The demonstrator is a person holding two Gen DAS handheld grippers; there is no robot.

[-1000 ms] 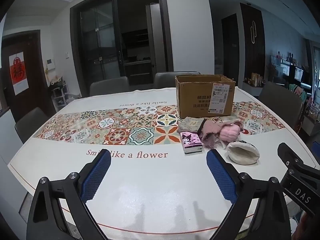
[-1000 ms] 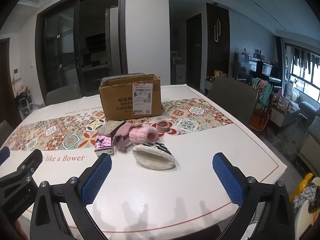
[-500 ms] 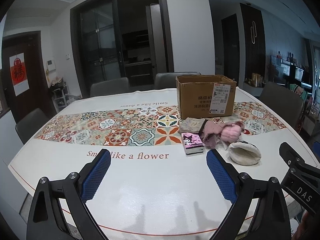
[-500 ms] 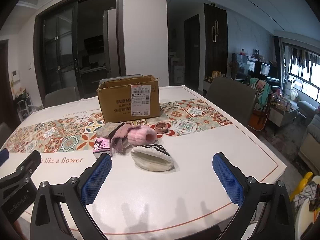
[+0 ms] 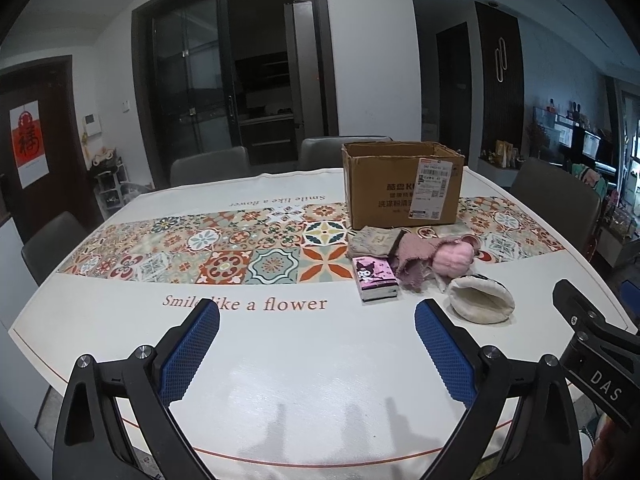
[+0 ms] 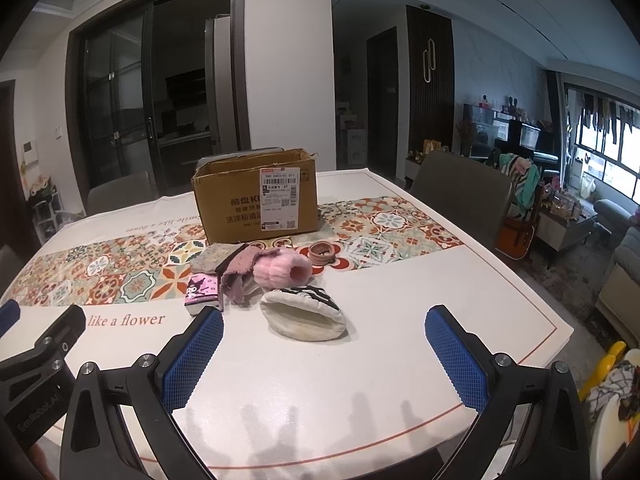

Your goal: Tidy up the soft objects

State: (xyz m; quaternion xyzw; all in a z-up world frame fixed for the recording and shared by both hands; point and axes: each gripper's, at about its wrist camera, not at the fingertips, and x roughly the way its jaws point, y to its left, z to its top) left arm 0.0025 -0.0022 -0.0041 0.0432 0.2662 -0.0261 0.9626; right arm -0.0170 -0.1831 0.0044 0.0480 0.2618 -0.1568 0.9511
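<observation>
Tools, left and right, were both spread apart and empty above the desk. You held them well short of the soft pile, which lay at 12 o'clock of the right tool, just before the cardboard box. Risk, as judged: the cream pouch could slide or collapse under a shallow pinch. It looked limp and rumpled, beside the pink fluffy item.
</observation>
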